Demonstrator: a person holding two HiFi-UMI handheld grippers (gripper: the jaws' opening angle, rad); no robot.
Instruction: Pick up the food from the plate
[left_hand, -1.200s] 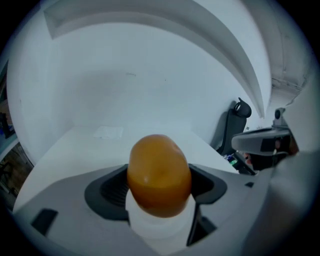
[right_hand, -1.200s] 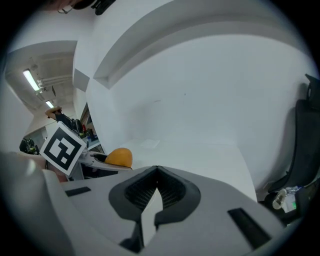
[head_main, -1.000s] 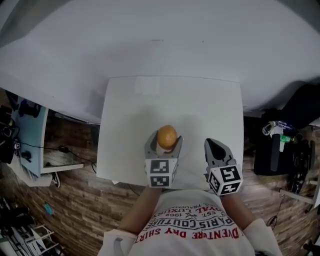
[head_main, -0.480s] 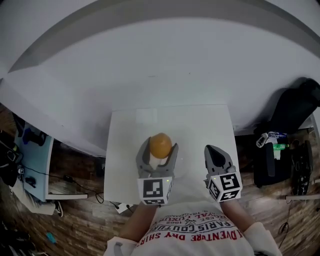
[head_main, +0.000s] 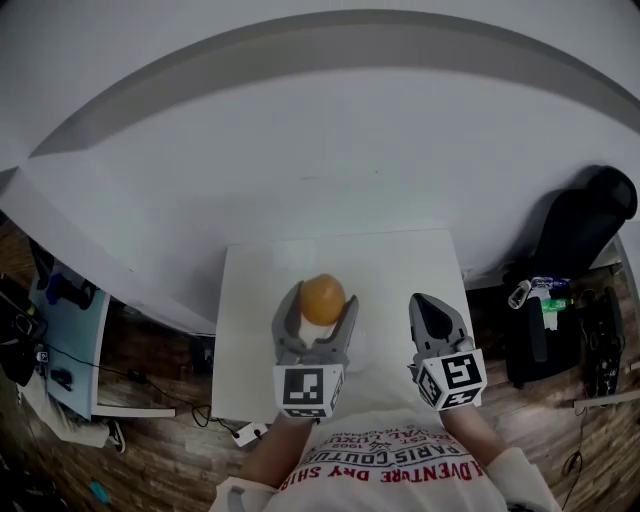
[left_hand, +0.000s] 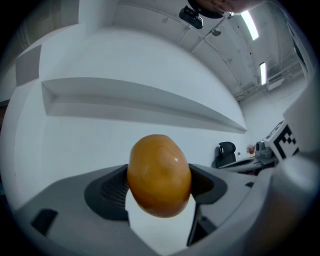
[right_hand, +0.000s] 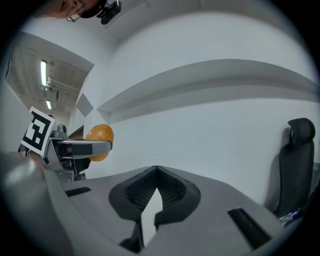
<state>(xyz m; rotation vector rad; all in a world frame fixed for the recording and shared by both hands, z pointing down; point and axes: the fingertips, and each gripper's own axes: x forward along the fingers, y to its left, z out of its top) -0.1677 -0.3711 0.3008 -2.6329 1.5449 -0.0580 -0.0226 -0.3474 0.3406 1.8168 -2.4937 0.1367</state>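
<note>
Clamped on a round orange food item (left_hand: 159, 175): jaws of the left gripper (head_main: 321, 304), one pad pressed to each side. Held over the white surface (head_main: 400, 268). Just to its right, the right gripper (head_main: 432, 308), jaws together, nothing between them.

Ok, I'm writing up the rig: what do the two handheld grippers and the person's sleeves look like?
The left gripper and right gripper are grey, with curved tapering jaws lined by dark ribbed pads. Each carries a white cube printed with black square markers. The sleeves are white.
</note>
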